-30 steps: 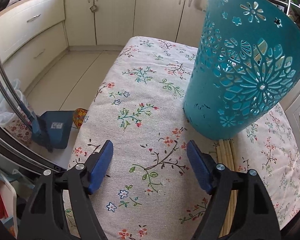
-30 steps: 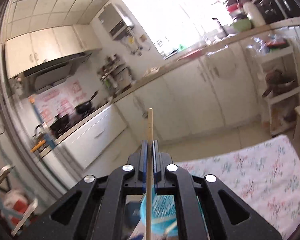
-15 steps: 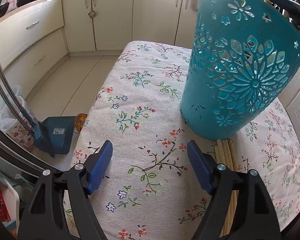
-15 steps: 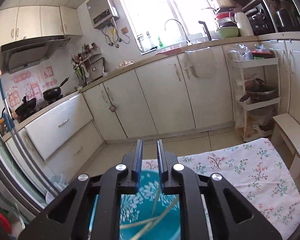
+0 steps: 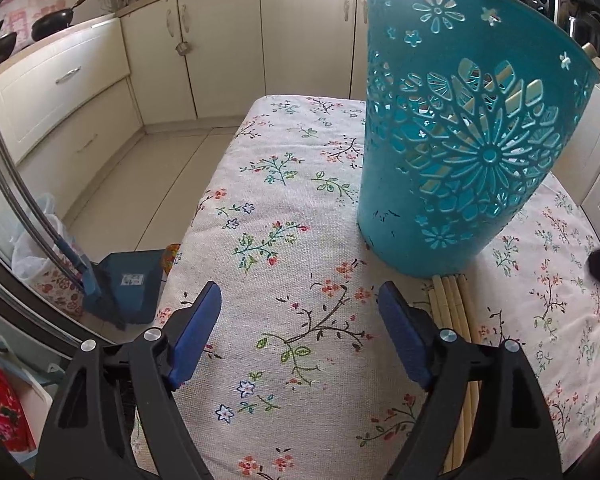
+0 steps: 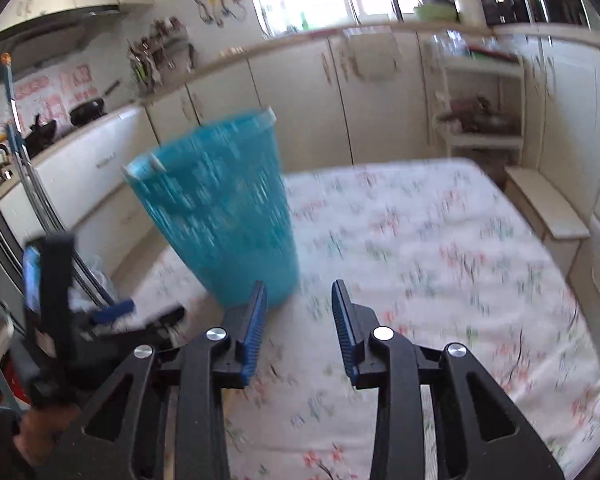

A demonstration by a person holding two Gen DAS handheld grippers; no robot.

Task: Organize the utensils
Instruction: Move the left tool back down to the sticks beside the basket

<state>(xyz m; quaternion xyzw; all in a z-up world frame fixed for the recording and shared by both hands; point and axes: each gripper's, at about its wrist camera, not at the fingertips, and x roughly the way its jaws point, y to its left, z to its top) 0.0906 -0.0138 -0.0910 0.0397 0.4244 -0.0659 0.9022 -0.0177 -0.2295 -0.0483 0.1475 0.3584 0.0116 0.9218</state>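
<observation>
A teal cut-out basket (image 5: 460,152) stands on the flowered tablecloth (image 5: 284,208). Pale chopsticks (image 5: 500,92) show inside it through the holes. Several more chopsticks (image 5: 454,312) lie on the cloth at its foot, just right of my left gripper (image 5: 300,300). That gripper is open wide over bare cloth. In the blurred right wrist view my right gripper (image 6: 299,292) hangs low over the table. Its jaws are opening with nothing between them. The basket (image 6: 220,216) stands just beyond its left finger.
The table's left edge drops to a tiled floor, where a blue dustpan and broom (image 5: 120,284) stand. Cream cabinets (image 5: 228,40) line the far walls. A low wooden stool (image 6: 548,208) sits off the table's far right corner. My left gripper's handle (image 6: 48,280) shows at the left.
The right gripper let go of the chopstick it held upright, and that chopstick now lies in the basket. It then sank from above the basket to near the table, its jaws parting. The left gripper barely moved.
</observation>
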